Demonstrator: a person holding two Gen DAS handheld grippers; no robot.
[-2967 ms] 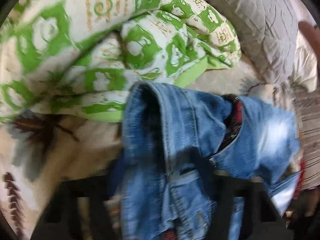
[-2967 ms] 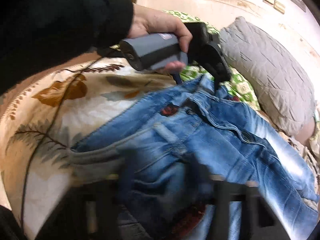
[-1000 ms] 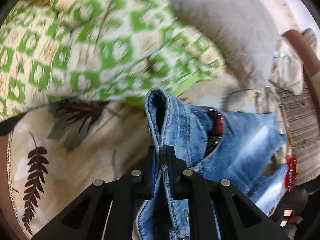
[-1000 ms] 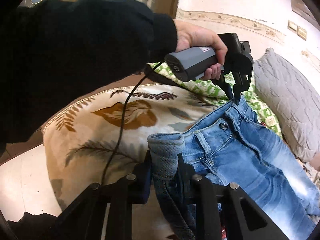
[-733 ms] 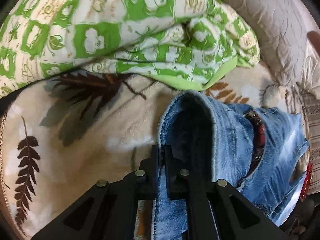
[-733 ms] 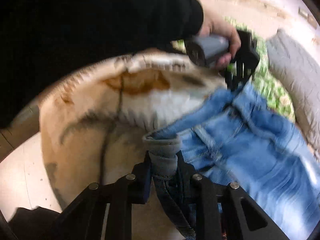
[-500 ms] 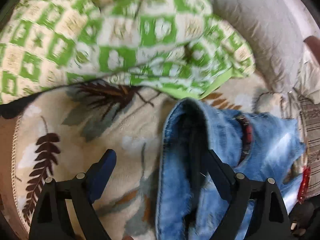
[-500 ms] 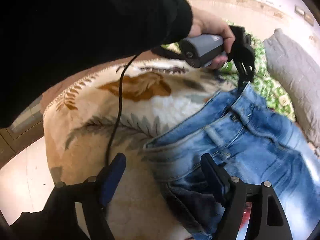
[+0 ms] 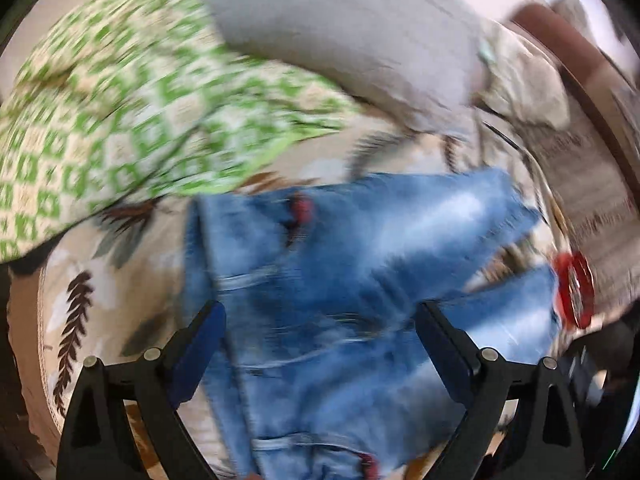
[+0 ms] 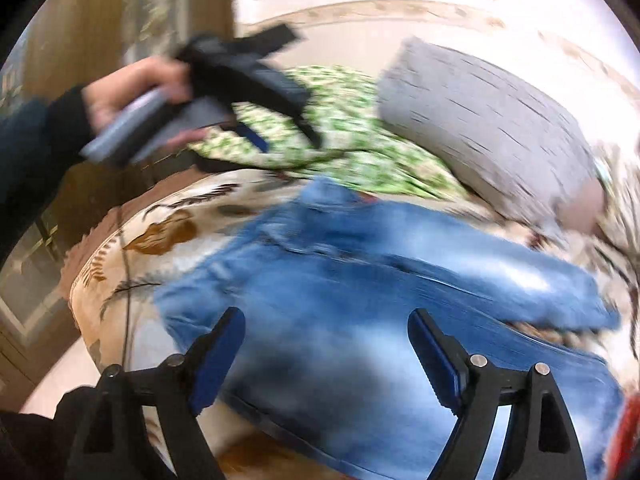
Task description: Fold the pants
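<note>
Left gripper (image 9: 320, 332): jaws spread wide and opening further, nothing pinched; the jeans (image 9: 360, 280) lie below and between the jaws, untouched as far as the blur allows. Right gripper (image 10: 326, 340): jaws likewise spread and opening, denim seen between them but not pressed by either pad. Both views are smeared w/ motion, so fine detail is lost.

The jeans are laid on the blanket (image 9: 120, 280) of the bed, waistband at the left of the left jaws, legs running off to the right. A red patch (image 9: 302, 208) is seen just ahead of the jaws, prob. the fly or lining; cannot be told for sure.

Handling, as judged: denim is soft but fairly heavy and thick; it will sag when lifted and hold a crease once laid. Not slippery, not fragile. Best taken at the waistband corner or a hem, where seams give a firm bite; a mid-panel pinch would only bunch the cloth.

Farther off: a green quilt (image 9: 120, 120) beyond the waistband, a grey pillow (image 9: 340, 32) behind it. In the right view the person's hand (image 10: 132, 92) is seen holding the left gripper above the far edge of the jeans.
</note>
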